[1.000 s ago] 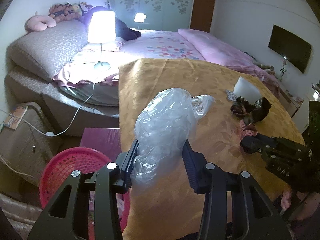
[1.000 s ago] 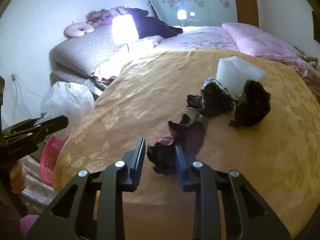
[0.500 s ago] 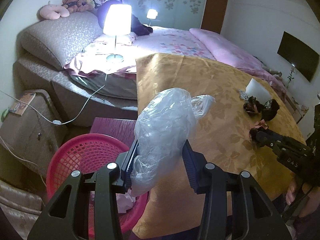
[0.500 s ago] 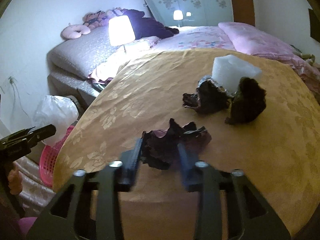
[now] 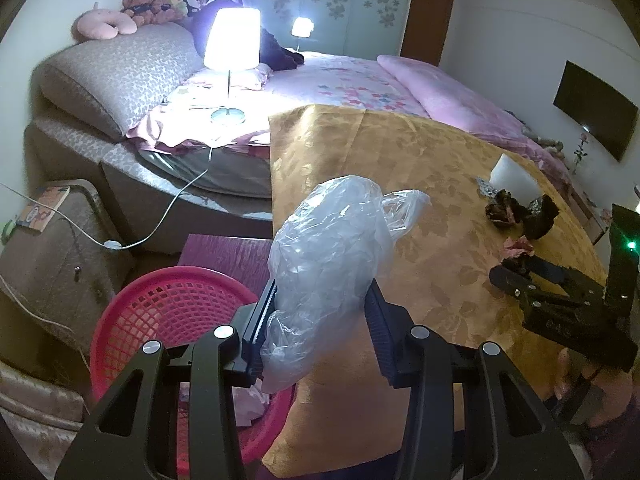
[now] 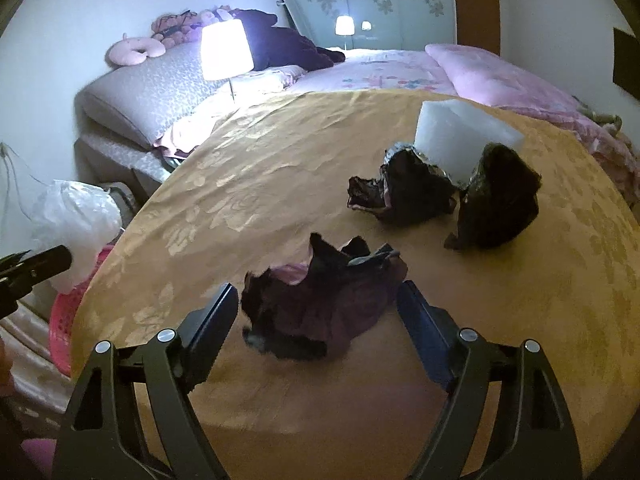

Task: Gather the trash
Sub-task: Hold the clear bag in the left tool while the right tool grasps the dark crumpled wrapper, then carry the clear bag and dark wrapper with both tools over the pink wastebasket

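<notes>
At the far left, a red basket (image 5: 168, 320) is seen on the floor beside the counter (image 5: 420, 168), with some pale scraps already inside. Just above its near rim, a clear plastic bag (image 5: 328, 248) is held pinched in the narrow jaws of the left gripper (image 5: 320, 320); compared with a second ago the basket has come more fully into view beneath it, so a drop into the basket is judged to be close. Further right, on the gold cloth, a crumpled purple wrapper (image 6: 320, 300) lies between the jaws of the right gripper (image 6: 318, 312). These jaws have just been opening and now stand wide, with neither pad pressing the wrapper, where a second ago it was pinched. Two dark crumpled pieces (image 6: 404, 196) and a white foam block (image 6: 460, 136) remain beyond it, uncollected.
</notes>
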`<state>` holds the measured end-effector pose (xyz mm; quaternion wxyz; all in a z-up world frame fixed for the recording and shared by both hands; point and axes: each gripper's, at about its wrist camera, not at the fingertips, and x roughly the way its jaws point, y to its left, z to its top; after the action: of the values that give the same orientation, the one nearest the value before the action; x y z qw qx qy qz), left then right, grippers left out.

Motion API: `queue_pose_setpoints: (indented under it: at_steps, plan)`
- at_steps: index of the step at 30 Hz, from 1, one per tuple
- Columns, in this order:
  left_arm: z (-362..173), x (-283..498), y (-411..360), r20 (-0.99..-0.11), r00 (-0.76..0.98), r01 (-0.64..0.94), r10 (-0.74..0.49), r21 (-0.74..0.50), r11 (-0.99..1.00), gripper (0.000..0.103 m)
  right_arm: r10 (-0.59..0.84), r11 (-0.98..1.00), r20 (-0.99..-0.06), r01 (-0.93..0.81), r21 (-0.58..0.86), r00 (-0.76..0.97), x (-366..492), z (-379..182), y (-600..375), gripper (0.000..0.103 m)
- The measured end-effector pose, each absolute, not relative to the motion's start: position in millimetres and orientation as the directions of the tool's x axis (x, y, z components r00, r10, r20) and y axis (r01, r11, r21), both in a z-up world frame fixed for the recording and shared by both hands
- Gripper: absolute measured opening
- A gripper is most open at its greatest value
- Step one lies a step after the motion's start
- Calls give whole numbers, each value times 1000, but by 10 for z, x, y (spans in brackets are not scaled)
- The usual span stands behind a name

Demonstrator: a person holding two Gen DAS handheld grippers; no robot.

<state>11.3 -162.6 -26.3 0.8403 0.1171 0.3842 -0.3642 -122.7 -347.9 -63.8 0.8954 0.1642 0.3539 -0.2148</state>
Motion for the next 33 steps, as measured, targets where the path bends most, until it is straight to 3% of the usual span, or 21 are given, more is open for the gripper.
queue_pose_setpoints:
  at_steps: [7, 13, 33]
  plan:
    - [-276, 116, -1629, -730, 444, 702, -519, -76, 708, 41, -251, 872, -707, 471, 131, 661, -1218, -617, -3469, 51]
    - [-269, 123, -1600, -727, 453, 696, -516, -74, 715, 41, -226, 880, -707, 452, 148, 670, -1249, -590, -3435, 39]
    - [-222, 220, -1237, -717, 509, 631, -475, -64, 773, 41, -159, 914, -684, 368, 170, 712, -1114, -416, -3183, 37]
